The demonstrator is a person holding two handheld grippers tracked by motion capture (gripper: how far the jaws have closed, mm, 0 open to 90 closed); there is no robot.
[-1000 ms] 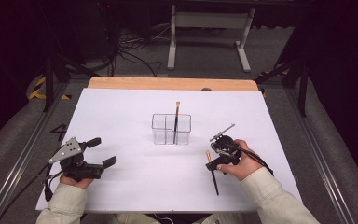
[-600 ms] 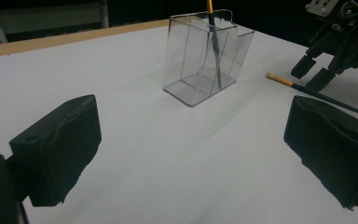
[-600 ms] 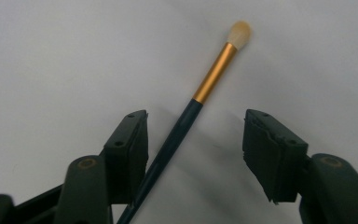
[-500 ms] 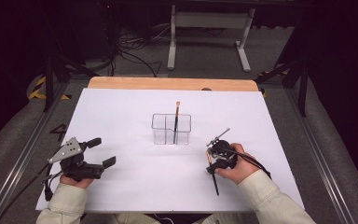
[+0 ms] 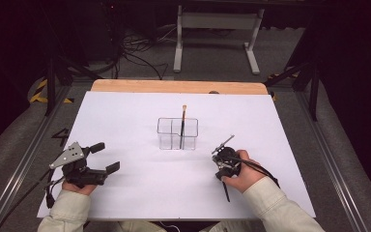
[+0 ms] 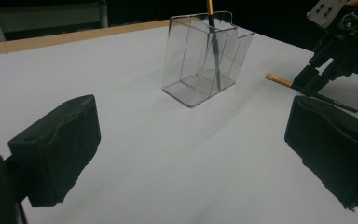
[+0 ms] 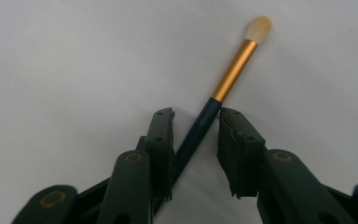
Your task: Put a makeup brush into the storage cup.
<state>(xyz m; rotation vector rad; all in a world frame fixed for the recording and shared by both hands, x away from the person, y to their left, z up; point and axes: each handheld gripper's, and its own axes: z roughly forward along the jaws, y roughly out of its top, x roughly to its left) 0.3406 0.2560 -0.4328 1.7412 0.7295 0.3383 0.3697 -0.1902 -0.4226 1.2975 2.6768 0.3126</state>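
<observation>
Clear holder stands mid-sheet; one brush already upright in it, tip up. A second brush lies flat on the white sheet, on the near right side of the holder, a short way off — dark handle, gold ferrule, pale tip.

Right gripper is down over that brush. Its jaws have just been closing, the handle between them, touching the left pad with a gap at the right one; not yet clamped. Lift and drop into the holder look to be what remains.

Left gripper rests on the holder's near left side, well apart from it, jaws spread and holding nothing.

The sheet covers a wooden tabletop. Beyond the holder the room is dark — cables on the floor, a metal stand.
</observation>
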